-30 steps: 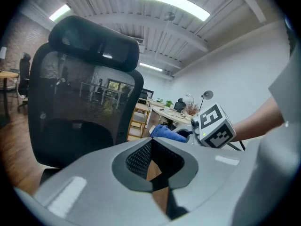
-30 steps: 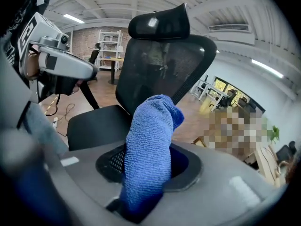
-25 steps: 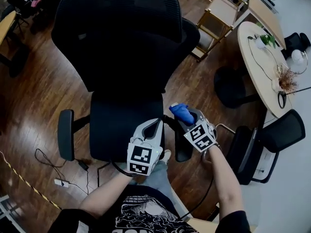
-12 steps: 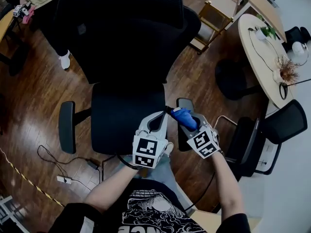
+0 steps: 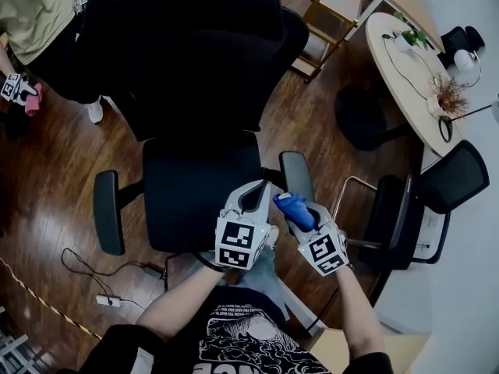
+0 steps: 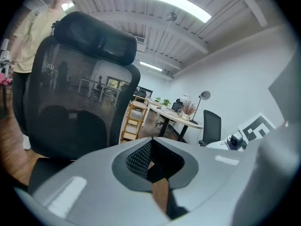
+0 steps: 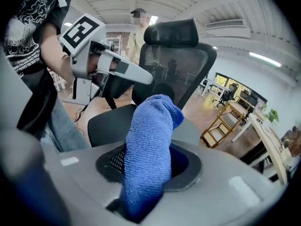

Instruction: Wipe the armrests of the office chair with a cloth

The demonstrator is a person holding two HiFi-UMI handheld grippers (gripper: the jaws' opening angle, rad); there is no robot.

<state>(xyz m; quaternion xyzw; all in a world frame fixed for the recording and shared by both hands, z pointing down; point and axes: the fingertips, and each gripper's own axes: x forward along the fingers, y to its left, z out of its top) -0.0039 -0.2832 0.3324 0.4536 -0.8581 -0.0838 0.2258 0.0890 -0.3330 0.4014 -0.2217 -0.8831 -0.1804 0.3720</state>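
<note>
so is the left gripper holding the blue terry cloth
No, the blue terry cloth is clamped in the right gripper, while the left gripper holds nothing.

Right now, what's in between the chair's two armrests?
The black seat fills the space between the left armrest and the right armrest; the head view shows it.

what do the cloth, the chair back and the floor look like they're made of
Cloth: blue microfibre or terry, matt, judging by its fuzzy looped pile.
Chair back: black woven mesh, probably synthetic; light and shapes show through its fine grid.
Floor: wood or wood-look planks with a glossy finish; board lines, grain and soft reflections are visible.
</note>
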